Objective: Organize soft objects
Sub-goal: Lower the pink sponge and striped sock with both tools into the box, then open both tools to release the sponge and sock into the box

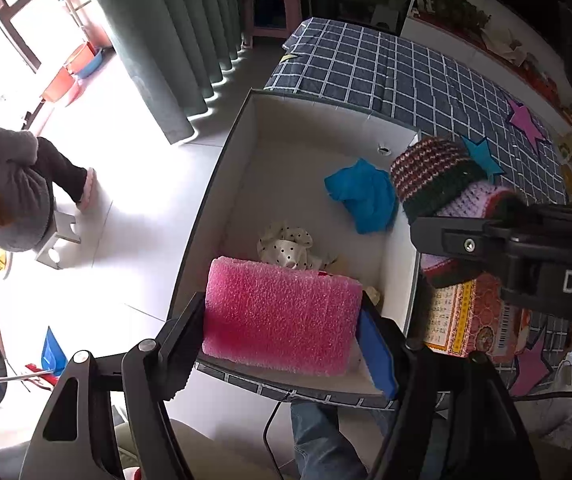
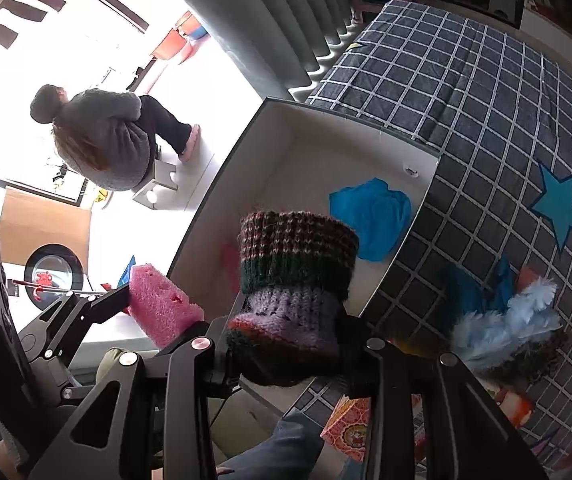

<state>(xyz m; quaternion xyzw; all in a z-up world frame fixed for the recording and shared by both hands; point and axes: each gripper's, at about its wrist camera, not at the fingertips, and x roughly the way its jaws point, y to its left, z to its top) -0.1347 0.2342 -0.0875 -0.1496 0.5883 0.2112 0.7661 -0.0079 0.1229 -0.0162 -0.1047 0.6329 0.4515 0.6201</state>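
My left gripper (image 1: 286, 320) is shut on a pink foam sponge (image 1: 282, 316) and holds it over the near end of an open white box (image 1: 246, 184). My right gripper (image 2: 286, 344) is shut on a striped knitted sock (image 2: 293, 280) and holds it above the box's right wall; the sock also shows in the left wrist view (image 1: 441, 184). The sponge also shows in the right wrist view (image 2: 162, 304). Inside the box lie a blue cloth (image 1: 365, 196) and a white polka-dot fabric piece (image 1: 289, 248).
The box sits at the edge of a bed with a dark checked cover (image 1: 405, 72) bearing paper stars. A patterned carton (image 1: 469, 316) lies beside the box. Fluffy blue feathers (image 2: 505, 328) lie on the bed. A person (image 1: 10, 184) sits on a stool on the floor left.
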